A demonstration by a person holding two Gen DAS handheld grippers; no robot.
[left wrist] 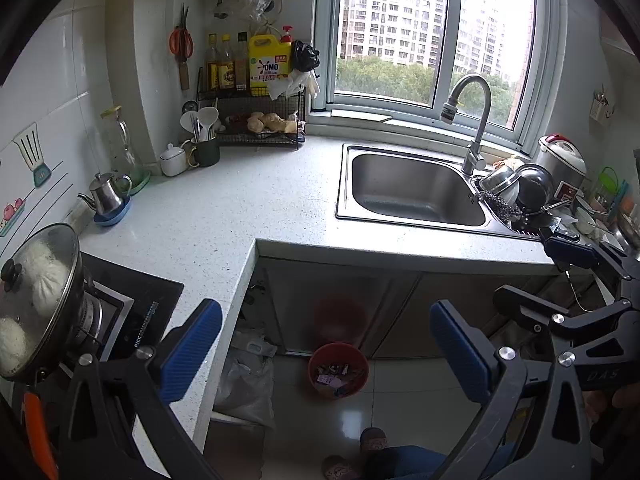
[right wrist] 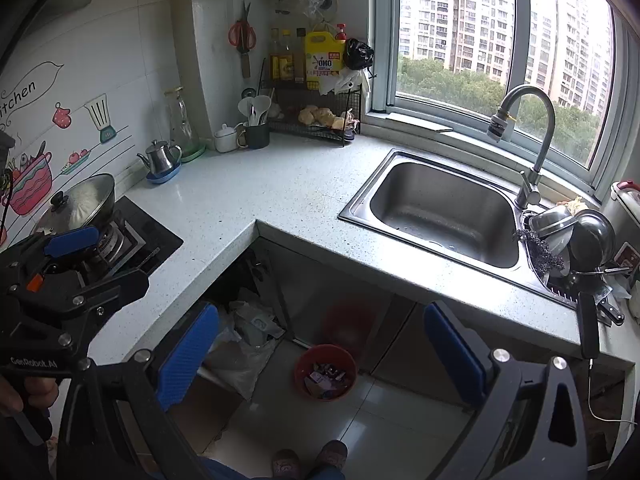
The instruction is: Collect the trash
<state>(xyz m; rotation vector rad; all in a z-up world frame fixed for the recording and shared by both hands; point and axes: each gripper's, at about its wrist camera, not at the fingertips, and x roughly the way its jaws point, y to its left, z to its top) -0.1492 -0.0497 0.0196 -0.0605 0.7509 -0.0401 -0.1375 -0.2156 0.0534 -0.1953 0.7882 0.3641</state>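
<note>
A red trash bin [left wrist: 338,370] [right wrist: 325,372] stands on the tiled floor in front of the cabinets under the sink, with several wrappers and scraps inside. My left gripper [left wrist: 326,344] is open and empty, held high above the bin. My right gripper [right wrist: 320,344] is also open with nothing between its blue pads, likewise above the bin. Each shows in the other's view: the right gripper [left wrist: 528,272] at the right edge, the left gripper [right wrist: 116,258] at the left near the stove. A pale plastic bag [left wrist: 246,384] [right wrist: 240,356] sits in the open space under the counter corner.
The speckled L-shaped counter [left wrist: 240,208] [right wrist: 280,188] holds a steel sink [left wrist: 412,192] [right wrist: 444,216] with a faucet, a lidded pan [left wrist: 40,300] on the stove, a small kettle [right wrist: 160,156] and a wire rack of bottles. Dishes pile at the right. The person's slippers [right wrist: 308,460] are below.
</note>
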